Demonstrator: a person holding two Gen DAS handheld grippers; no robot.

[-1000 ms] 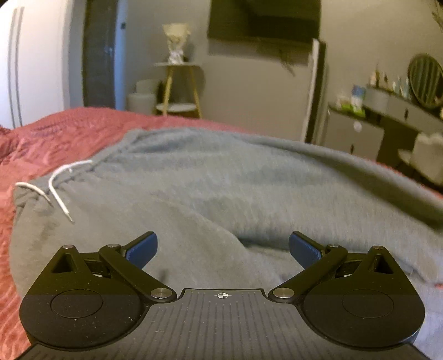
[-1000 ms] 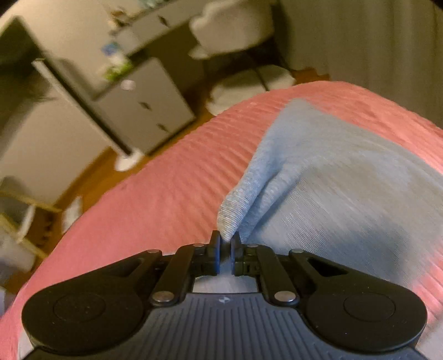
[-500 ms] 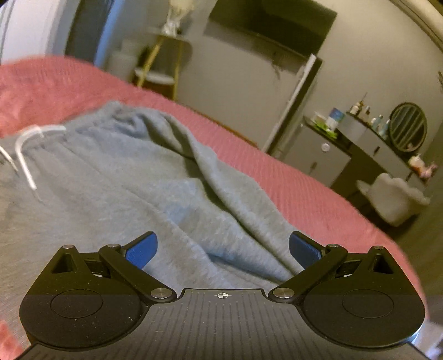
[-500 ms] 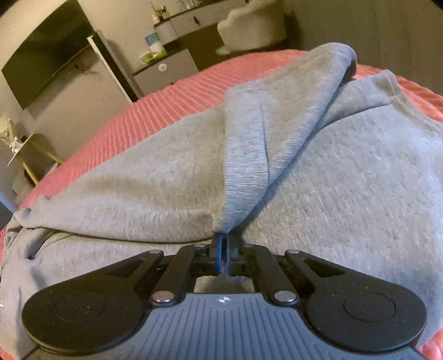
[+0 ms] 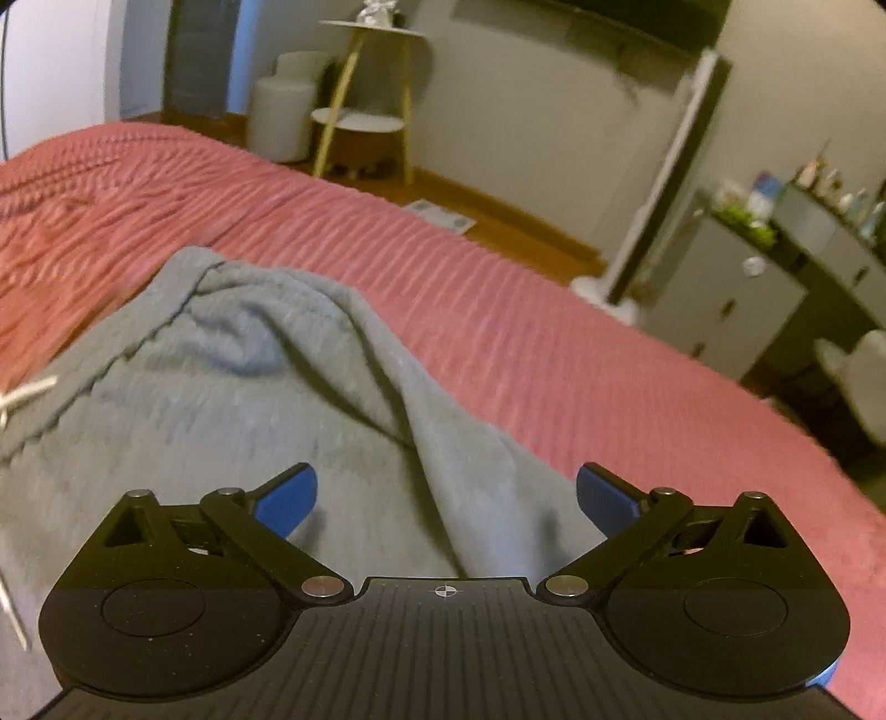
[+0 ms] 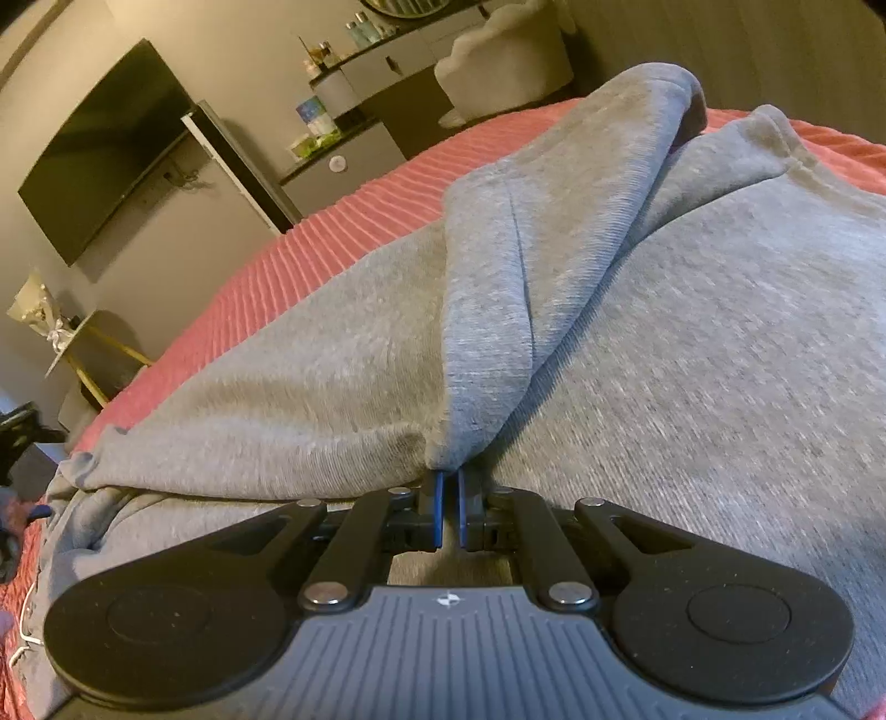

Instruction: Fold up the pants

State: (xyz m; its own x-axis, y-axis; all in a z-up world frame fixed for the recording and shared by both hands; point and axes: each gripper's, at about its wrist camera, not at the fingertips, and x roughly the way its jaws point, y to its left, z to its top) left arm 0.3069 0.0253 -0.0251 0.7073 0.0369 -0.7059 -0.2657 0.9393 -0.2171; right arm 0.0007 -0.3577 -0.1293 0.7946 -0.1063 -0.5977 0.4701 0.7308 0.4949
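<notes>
Dim rm; blurry; fisheye-warped edges

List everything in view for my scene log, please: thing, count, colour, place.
pants: one, grey, spread on the bed, one leg pulled back over the rest
drawstring: one, white, at the pants' waist, left edge of the left view
bedspread: one, red-pink, ribbed, under the pants
side table: one, white top, yellow legs, by the far wall
stool: one, white, left of the side table
TV: one, black, on the wall
dresser: one, grey, bottles on top, right of the TV
chair: one, white, by the dresser
left hand-held gripper: black with blue pads, open over the pants, jaws just been closing a little, gripping nothing
right hand-held gripper: black with blue pads, shut on the pants' leg edge
</notes>
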